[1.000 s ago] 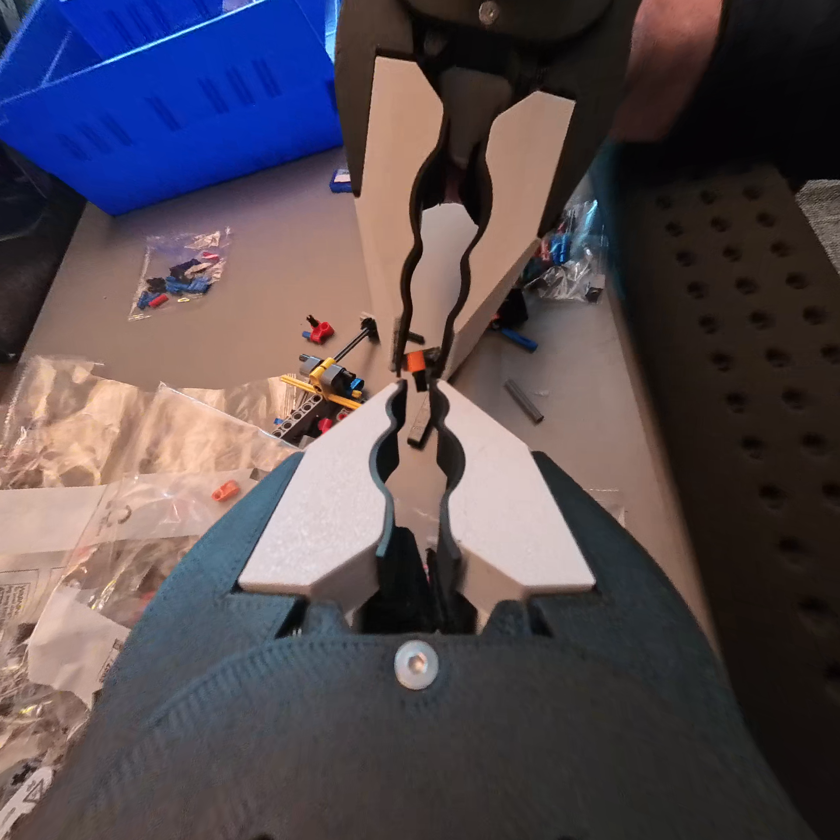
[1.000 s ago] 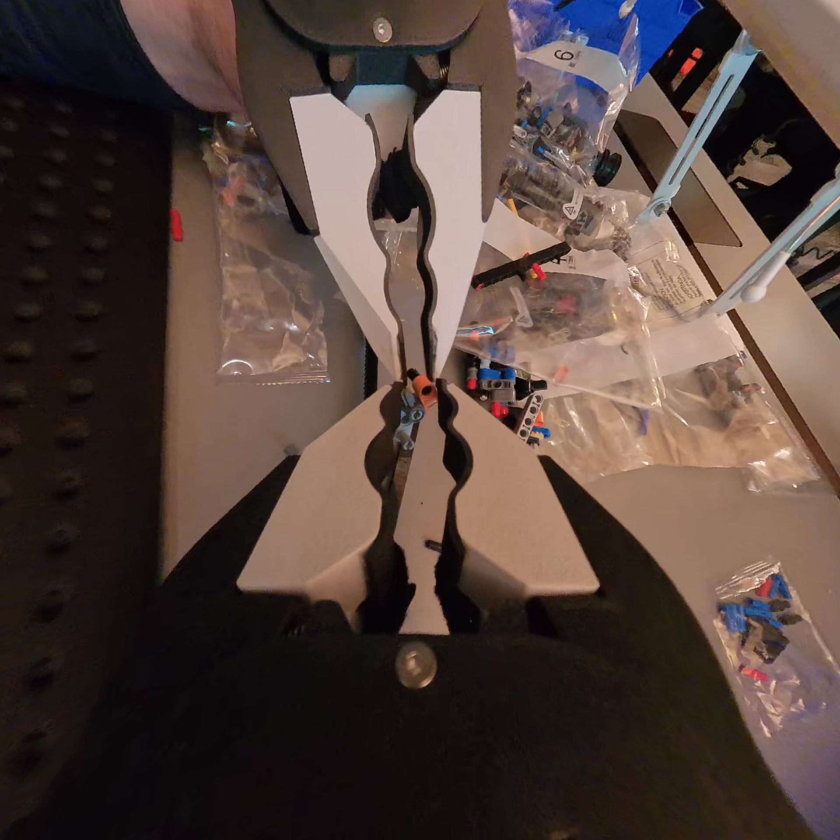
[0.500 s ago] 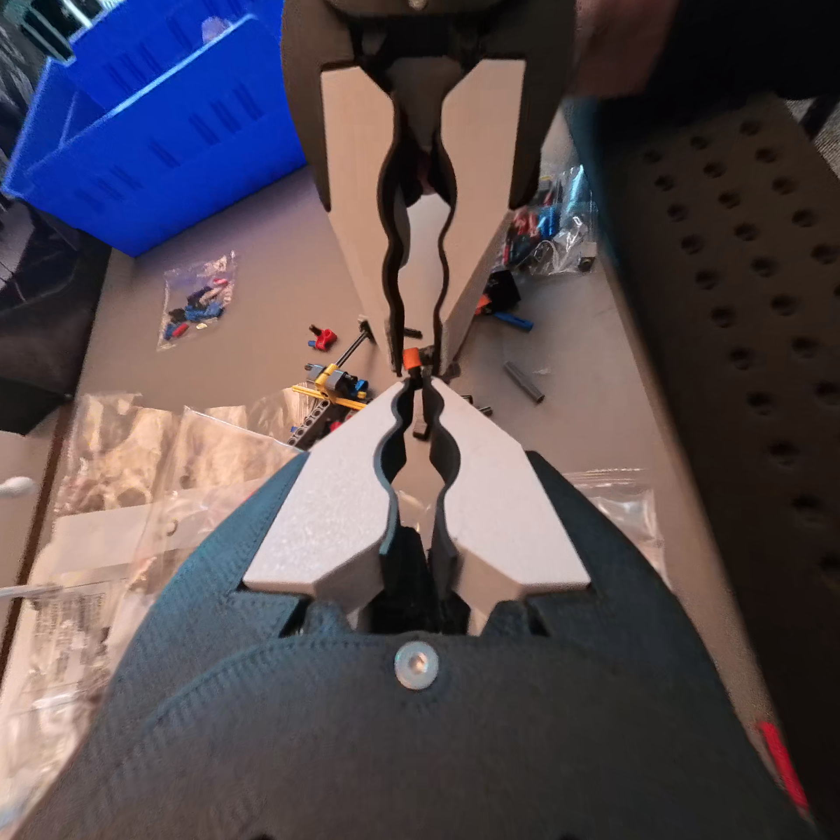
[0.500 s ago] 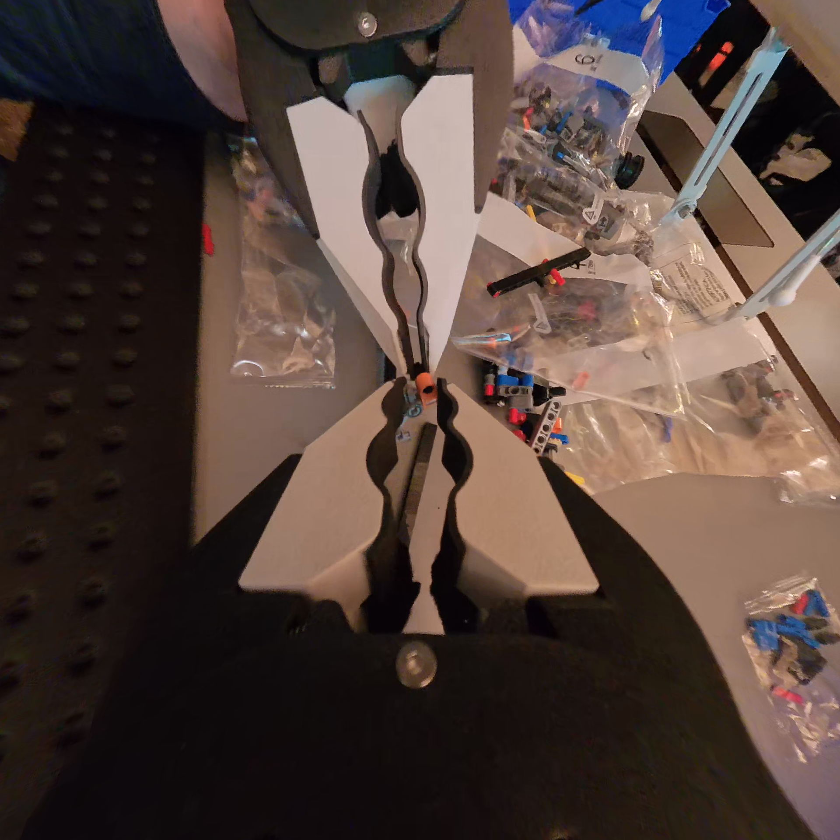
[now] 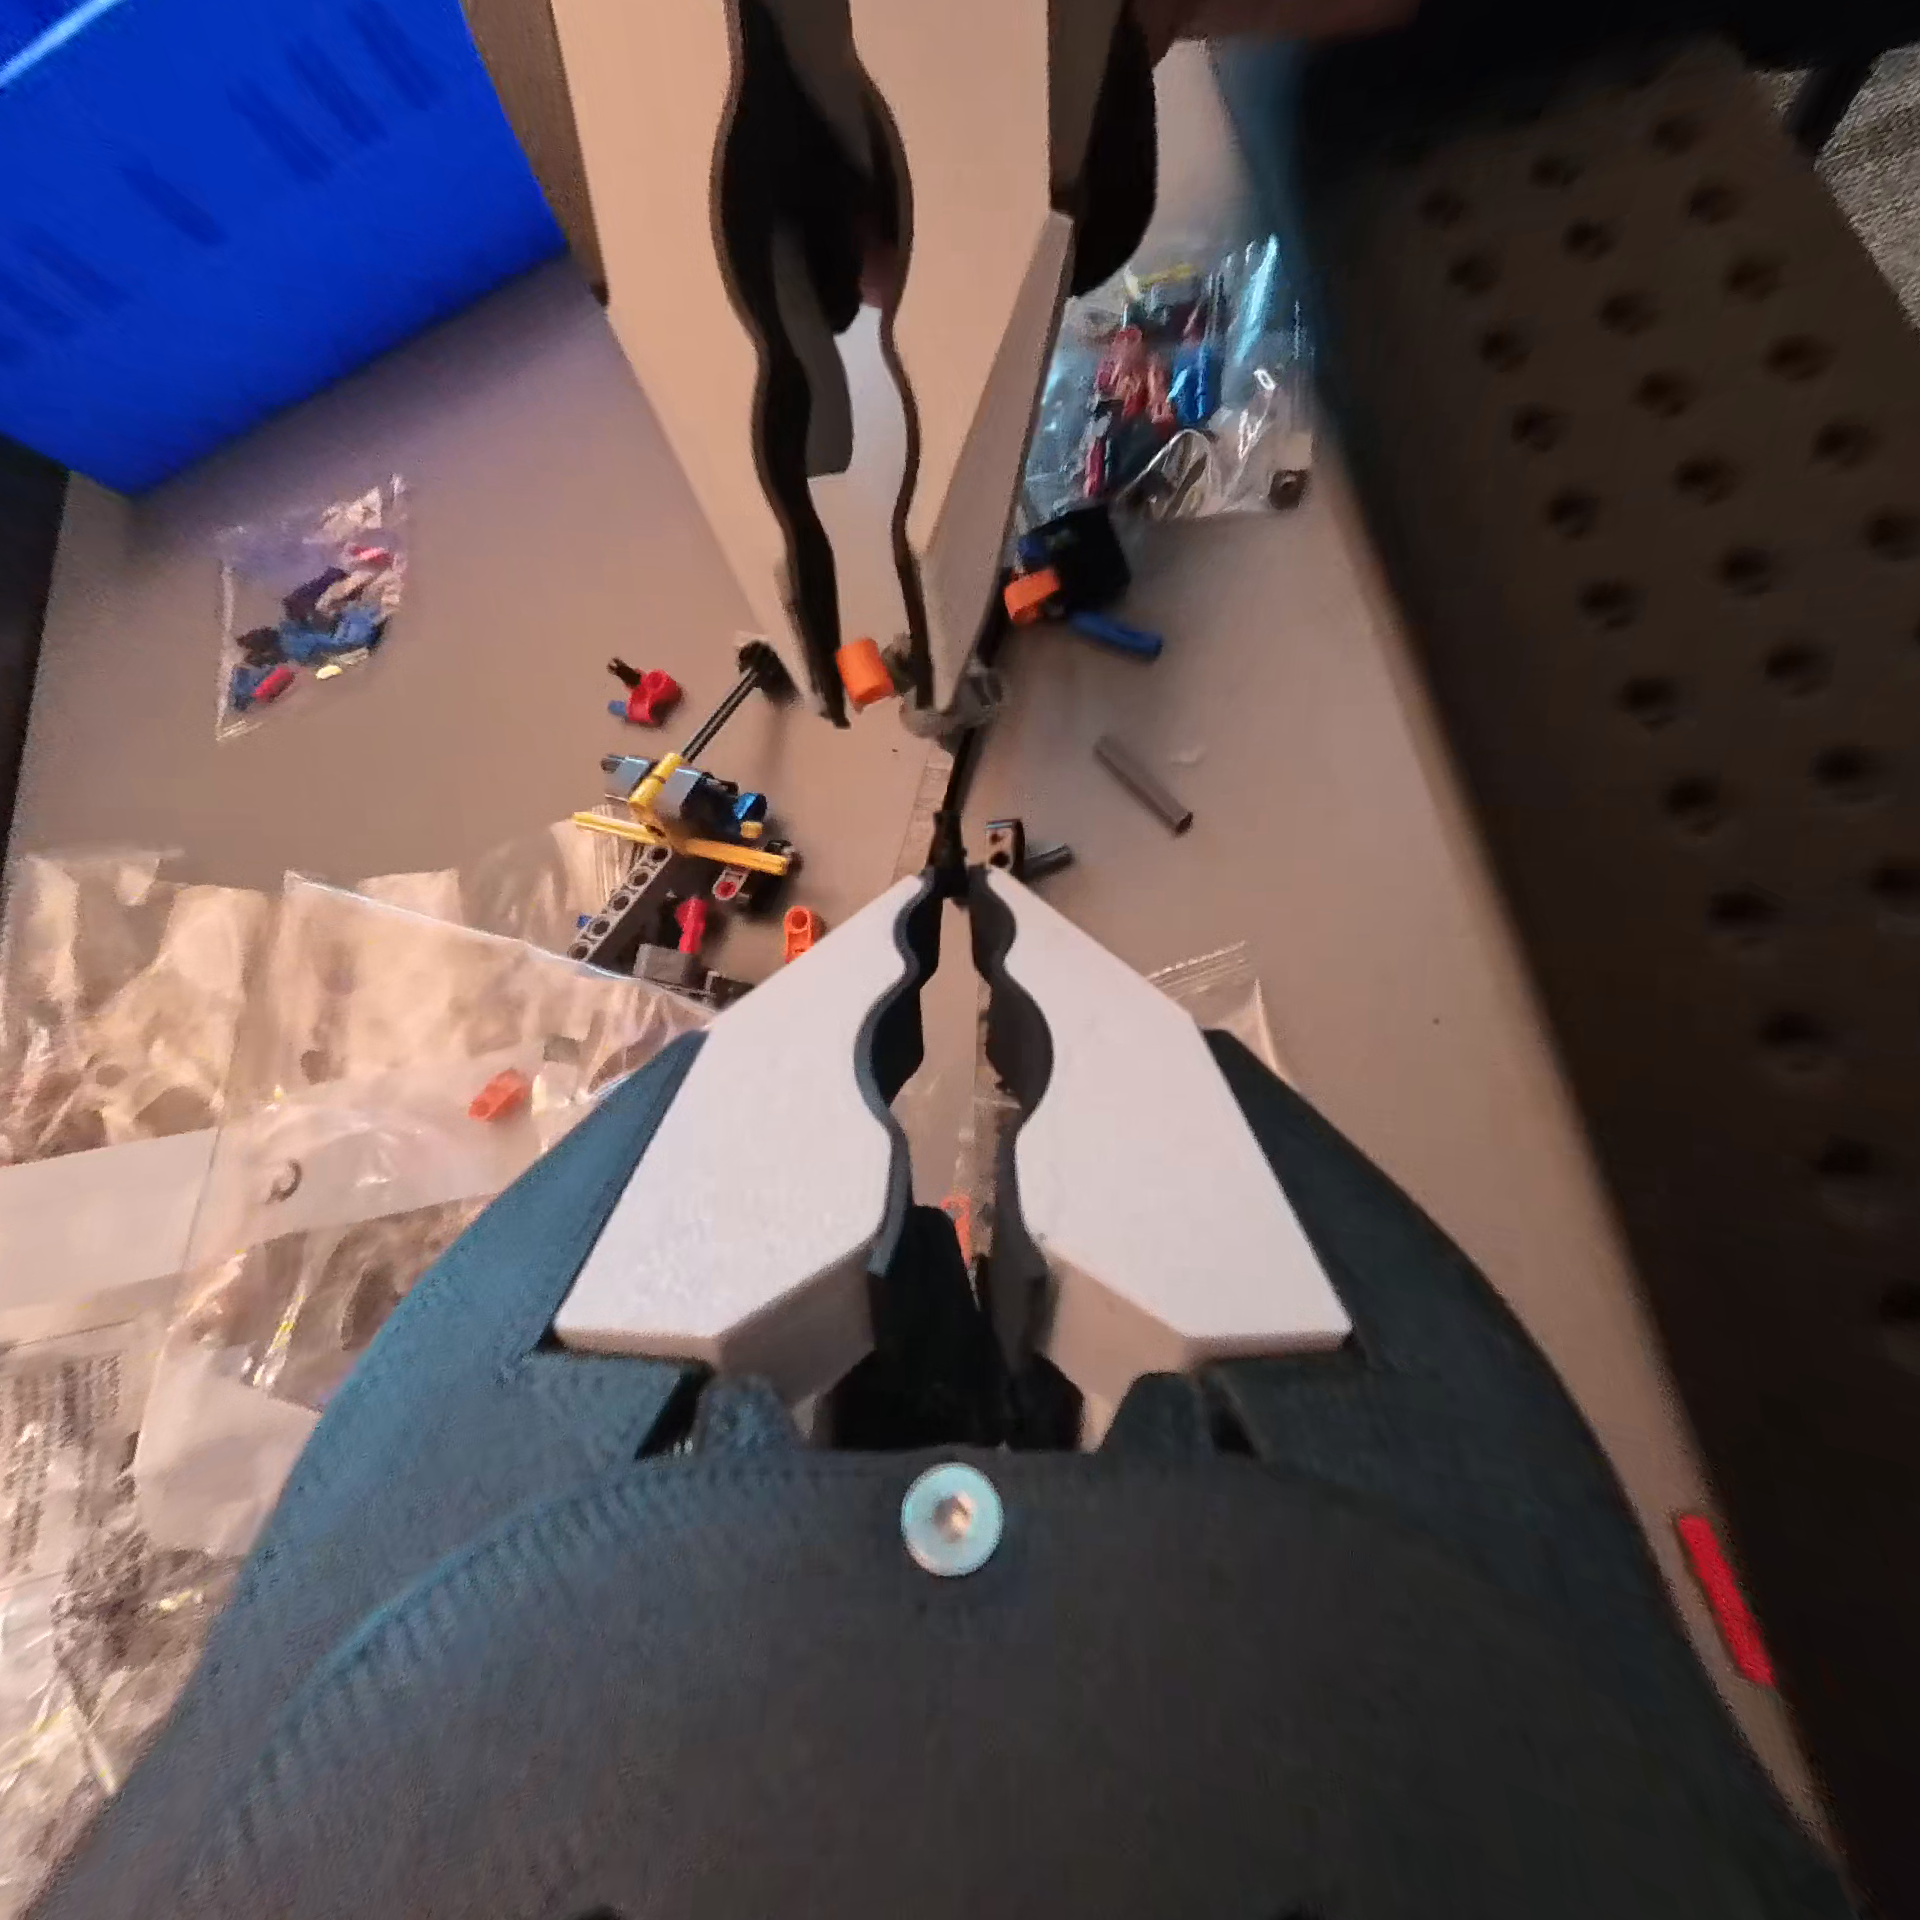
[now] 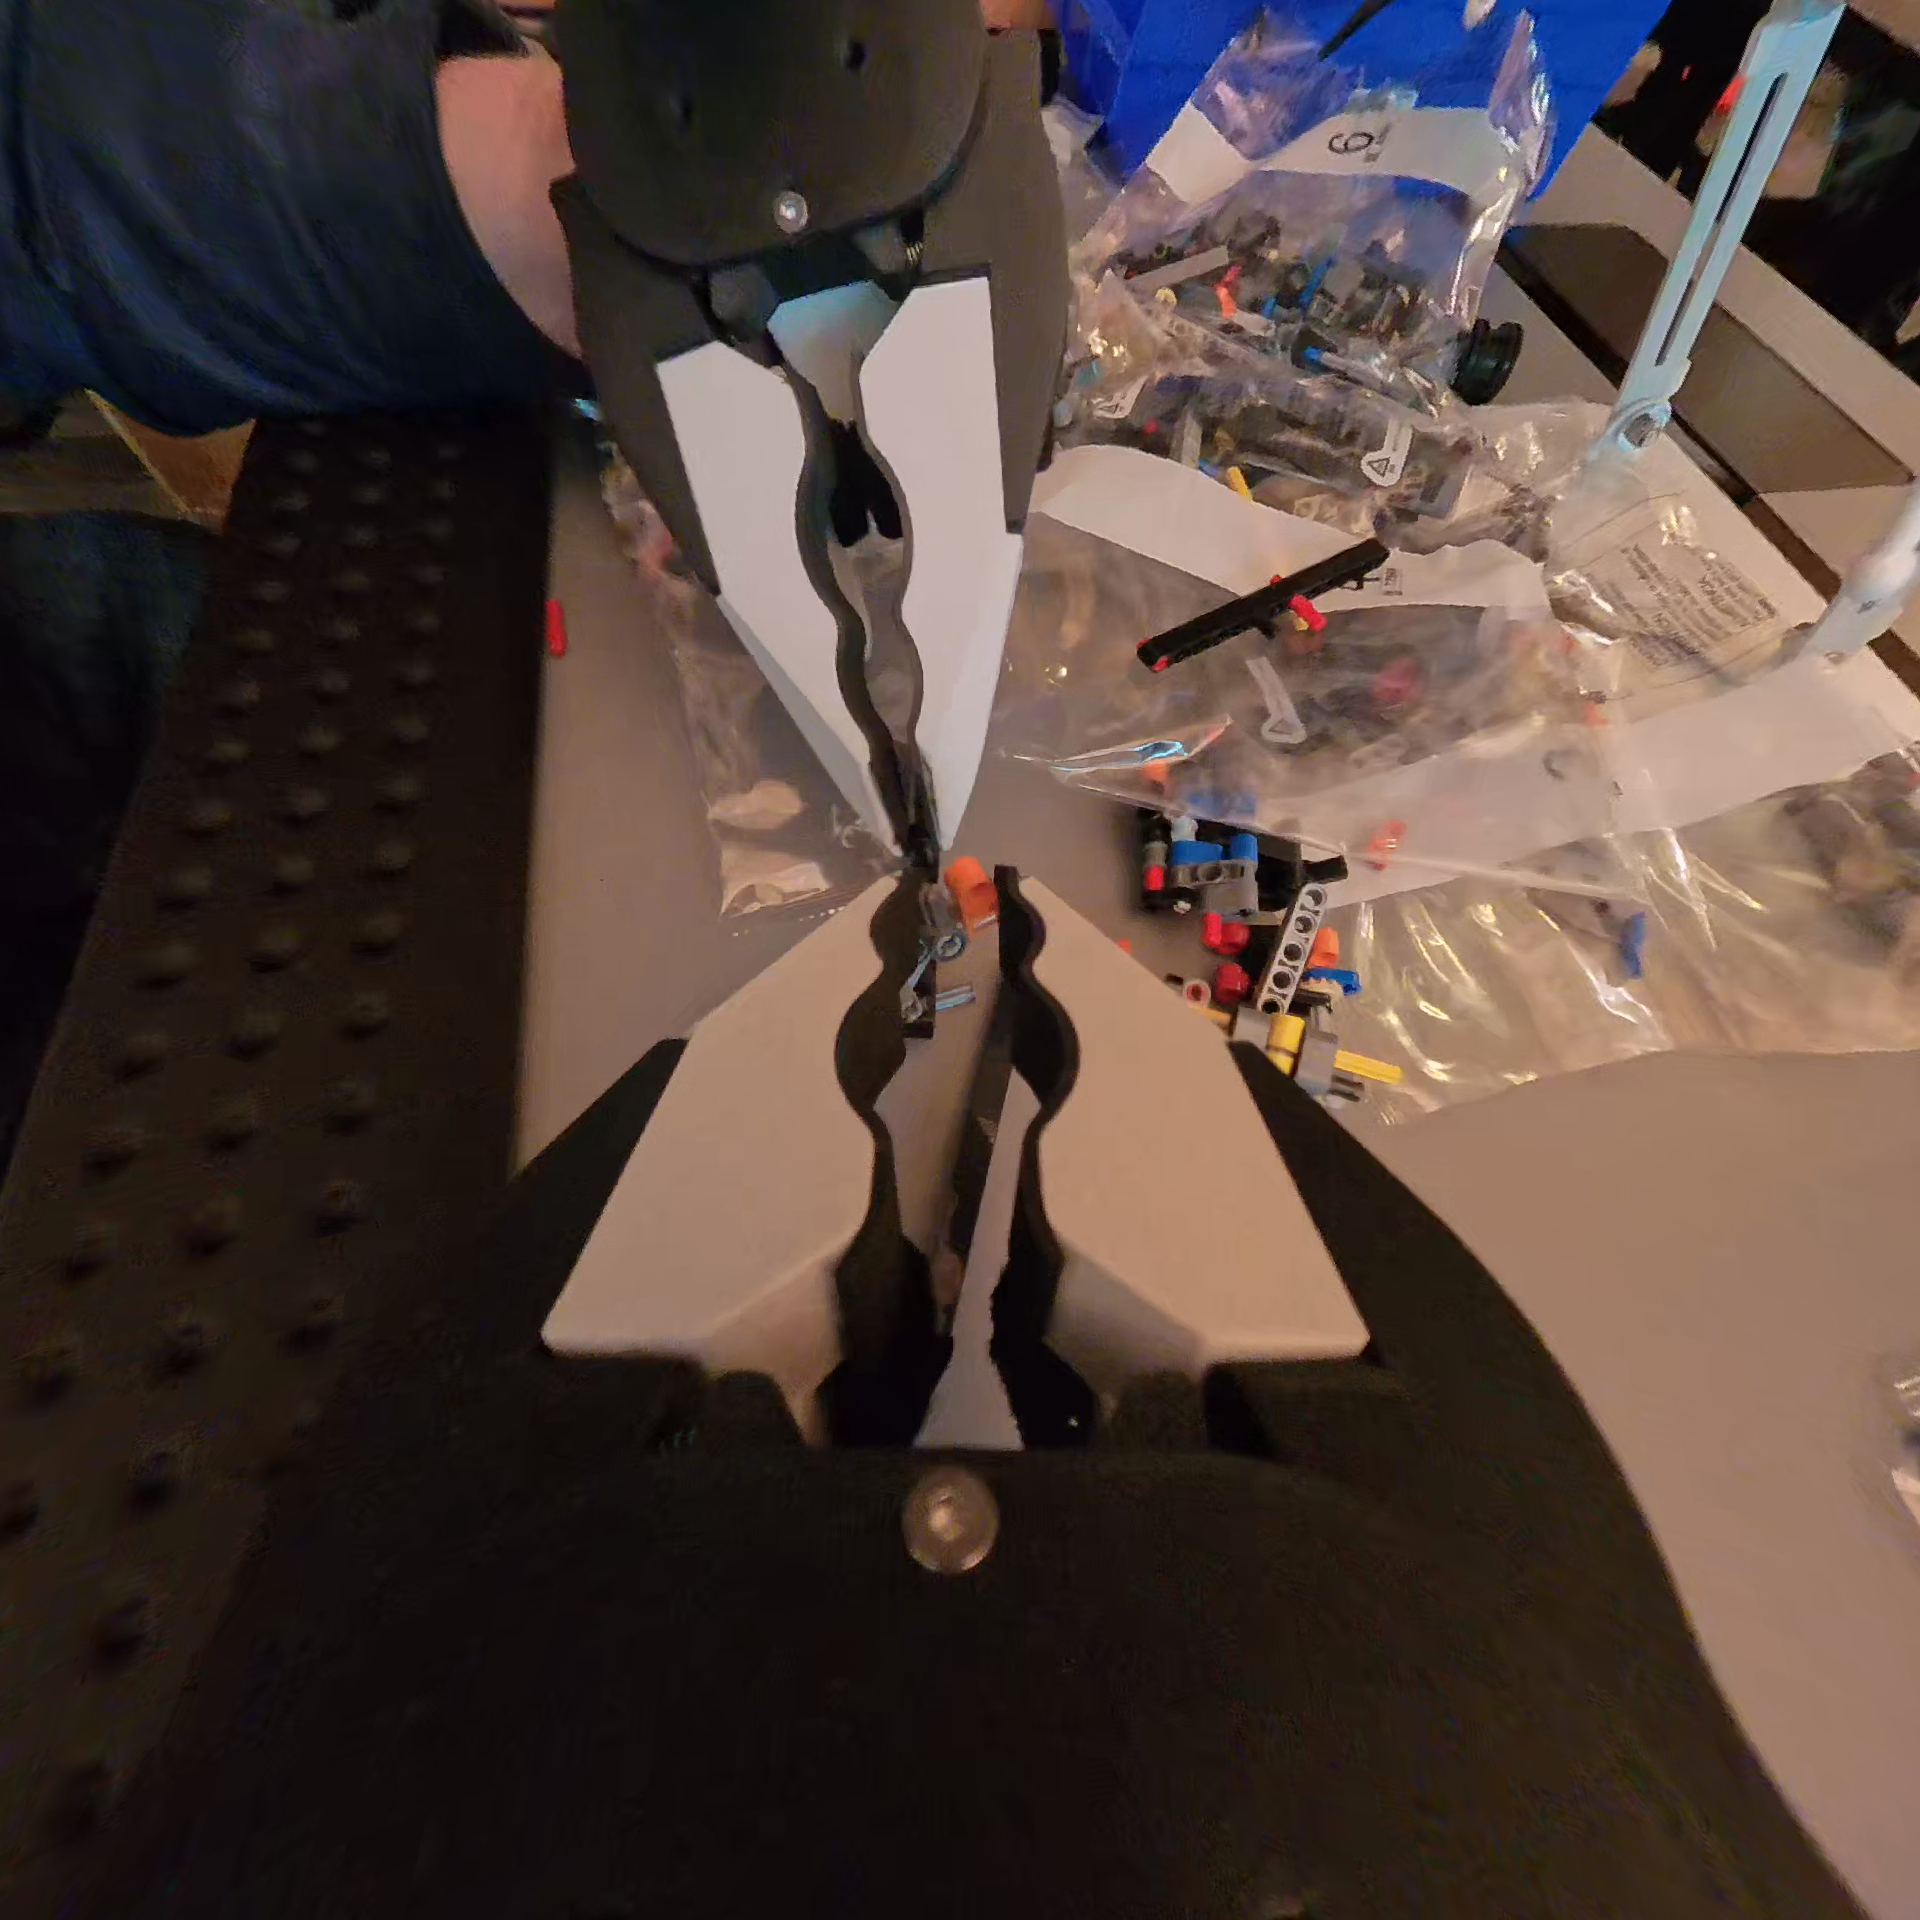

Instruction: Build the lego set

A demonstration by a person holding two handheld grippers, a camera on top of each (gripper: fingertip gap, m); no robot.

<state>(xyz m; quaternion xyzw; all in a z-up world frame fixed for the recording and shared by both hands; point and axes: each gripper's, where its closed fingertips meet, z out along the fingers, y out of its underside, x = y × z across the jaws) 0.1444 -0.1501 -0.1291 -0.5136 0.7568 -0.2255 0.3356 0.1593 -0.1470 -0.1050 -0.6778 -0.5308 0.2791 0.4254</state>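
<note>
My left gripper (image 5: pixel 951 880) is shut on a thin black axle (image 5: pixel 954 805) that runs up to a small grey connector (image 5: pixel 961 717). My right gripper (image 6: pixel 951 885) faces it tip to tip and is shut on an orange bush (image 6: pixel 971 894) joined to the grey connector (image 6: pixel 940 925). In the left wrist view the right gripper (image 5: pixel 875 691) comes down from the top with the orange bush (image 5: pixel 864 670) between its tips. In the right wrist view the left gripper (image 6: pixel 920 844) comes down from the top. Both are held a little above the grey table (image 5: pixel 499 499).
A partial build in yellow, black and blue (image 5: pixel 686 831) lies left of the grippers, also in the right wrist view (image 6: pixel 1247 935). Bags of parts (image 6: pixel 1299 260) and clear empty bags (image 5: pixel 156 987) cover that side. A blue bin (image 5: pixel 208 208) stands behind. A black studded mat (image 5: pixel 1662 623) borders the table. My two grippers' fingertips are within a few centimetres of each other.
The two grippers have drawn slightly apart, so a length of black axle shows between their tips. Both keep their grip, and the right gripper looms larger in the left view.
</note>
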